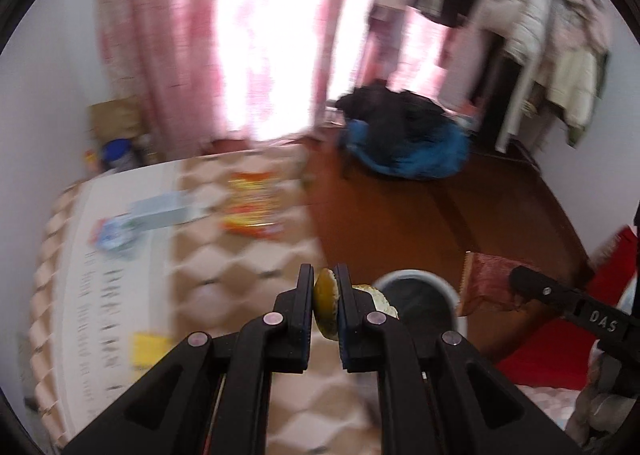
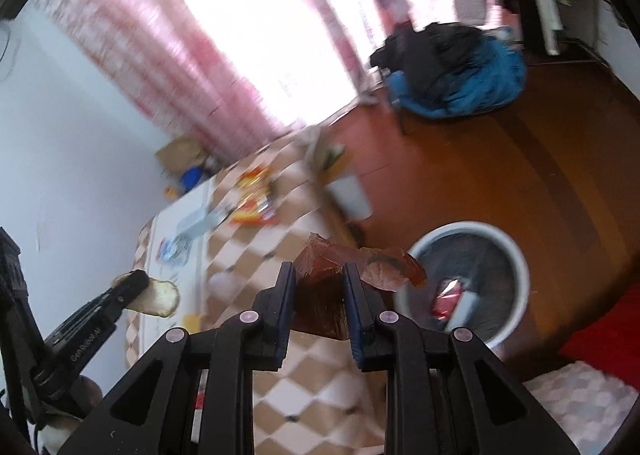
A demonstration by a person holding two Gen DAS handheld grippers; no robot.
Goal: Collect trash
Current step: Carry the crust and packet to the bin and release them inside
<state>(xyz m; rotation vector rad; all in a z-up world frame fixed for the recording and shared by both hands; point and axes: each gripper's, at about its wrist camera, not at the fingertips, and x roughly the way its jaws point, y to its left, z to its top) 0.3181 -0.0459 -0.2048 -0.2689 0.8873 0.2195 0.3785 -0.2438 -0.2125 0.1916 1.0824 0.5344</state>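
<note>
Trash is held in both grippers above a checkered tabletop [image 1: 248, 287]. The left gripper [image 1: 325, 295] has its fingers clamped on a yellowish-green peel [image 1: 326, 305], pinched edge-on between the pads; from the right wrist camera the same peel shows at 9 o'clock as a pale flat piece. The right gripper [image 2: 319, 287] is clamped on a brown crumpled wrapper [image 2: 320, 303], whose loose end trails toward 2 o'clock over the rim of a white round bin [image 2: 516, 255]. That bin stands on the wooden floor [image 2: 520, 159] beside the table, with a red-and-silver packet [image 2: 450, 297] inside. More wrappers, an orange snack bag [image 1: 252, 203] among them, lie blurred at the table's far end.
</note>
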